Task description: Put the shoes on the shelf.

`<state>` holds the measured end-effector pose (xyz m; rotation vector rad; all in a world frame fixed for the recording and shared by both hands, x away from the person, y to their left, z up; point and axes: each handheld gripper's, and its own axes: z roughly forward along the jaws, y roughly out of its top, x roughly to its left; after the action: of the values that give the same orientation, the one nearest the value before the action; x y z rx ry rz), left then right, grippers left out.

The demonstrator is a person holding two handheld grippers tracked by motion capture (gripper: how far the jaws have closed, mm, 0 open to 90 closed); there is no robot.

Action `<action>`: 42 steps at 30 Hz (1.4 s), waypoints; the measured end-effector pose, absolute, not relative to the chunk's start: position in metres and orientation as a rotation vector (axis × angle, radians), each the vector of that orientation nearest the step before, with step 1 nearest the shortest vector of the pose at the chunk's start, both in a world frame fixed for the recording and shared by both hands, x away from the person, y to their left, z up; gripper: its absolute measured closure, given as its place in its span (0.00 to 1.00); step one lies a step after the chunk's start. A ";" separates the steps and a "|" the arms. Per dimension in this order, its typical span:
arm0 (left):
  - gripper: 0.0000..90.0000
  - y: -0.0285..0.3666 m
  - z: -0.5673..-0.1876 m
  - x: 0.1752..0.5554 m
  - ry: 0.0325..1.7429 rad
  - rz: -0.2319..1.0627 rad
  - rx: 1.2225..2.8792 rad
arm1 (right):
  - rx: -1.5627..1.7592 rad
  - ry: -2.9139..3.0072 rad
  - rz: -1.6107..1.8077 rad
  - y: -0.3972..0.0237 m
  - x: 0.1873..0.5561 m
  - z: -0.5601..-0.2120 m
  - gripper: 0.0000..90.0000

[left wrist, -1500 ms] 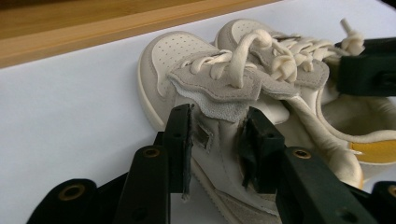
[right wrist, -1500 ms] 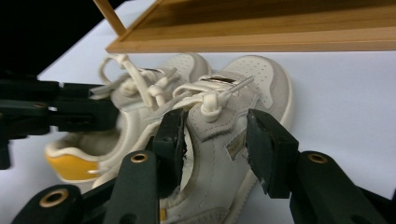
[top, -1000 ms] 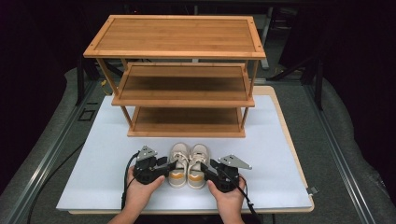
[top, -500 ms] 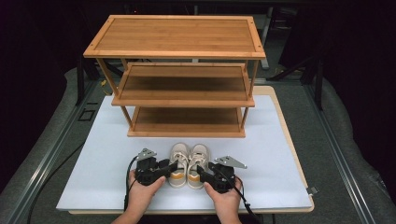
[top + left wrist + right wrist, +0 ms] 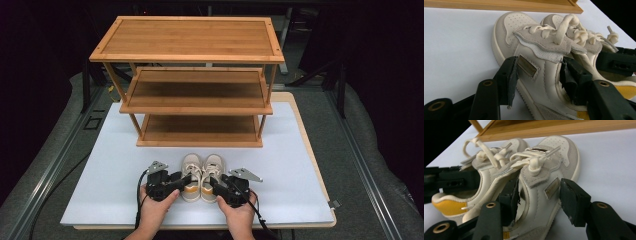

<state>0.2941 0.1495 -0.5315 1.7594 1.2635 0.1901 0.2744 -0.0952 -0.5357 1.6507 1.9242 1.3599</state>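
Observation:
A pair of small cream shoes with yellow heels stands side by side on the white mat, toes toward the shelf: the left shoe [image 5: 190,170] [image 5: 509,27] and the right shoe [image 5: 212,170] [image 5: 559,150]. My left gripper [image 5: 181,181] [image 5: 539,65] straddles the left shoe's outer side from the left. Its jaws have just been opening. My right gripper [image 5: 216,183] [image 5: 541,188] straddles the right shoe's outer side from the right. Its jaws have also just been opening, and a gap shows at its outer pad. Both shoes rest on the mat.
A three-tier wooden shelf [image 5: 197,90] stands behind the shoes, and all its boards are bare. The white mat [image 5: 115,170] lies on a wooden table, with dark floor and rails around it. Cables trail from both grippers toward the front edge.

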 end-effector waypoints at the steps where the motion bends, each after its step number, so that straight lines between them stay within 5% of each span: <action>1: 0.53 0.149 -0.531 0.294 1.264 0.193 1.760 | 1.660 1.925 1.350 -0.095 0.273 -0.535 0.56; 42: 0.65 0.134 -0.530 0.288 1.338 0.309 1.680 | 1.753 1.769 1.382 -0.088 0.269 -0.539 0.66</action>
<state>0.2883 0.1338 -0.5296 1.6799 1.3376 0.3089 0.2688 -0.0877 -0.5386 1.7527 1.7687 1.3820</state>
